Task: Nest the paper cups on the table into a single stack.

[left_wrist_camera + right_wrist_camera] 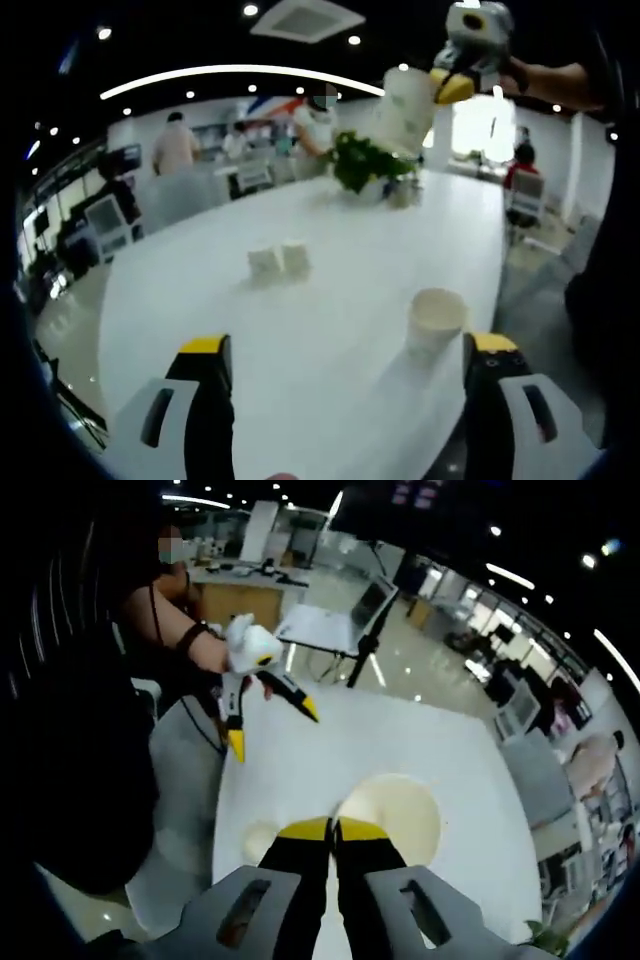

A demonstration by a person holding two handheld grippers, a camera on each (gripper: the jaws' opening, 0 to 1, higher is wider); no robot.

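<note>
Paper cups are what you are gathering, and in the left gripper view one white paper cup (436, 318) stands upright on the white oval desk (330, 240), near its right edge, just ahead of your left gripper (345, 350), whose yellow-tipped black jaws are spread wide with nothing between them. Further up the desk two small white cups (279, 260) sit side by side, touching or nearly so; whether they stand mouth up or down is too blurred to tell. Beyond them a green leafy plant (368, 163) sits near the far end. High at the upper right your right gripper (452, 88) carries a tall white paper cup with a faint print (408, 110) by its rim, lifted well clear of the desk, probably so it can be lowered onto another cup. In the right gripper view you look down along the right gripper (333, 830), its jaws pinched narrow on the rim of that held cup, whose round cream opening (400, 815) faces the camera. Below it the standing cup (262, 840) shows as a pale circle on the desk, a little left of the held one, so they are not yet lined up. Your left gripper (272, 725) hangs wide above the desk's near end.
</note>
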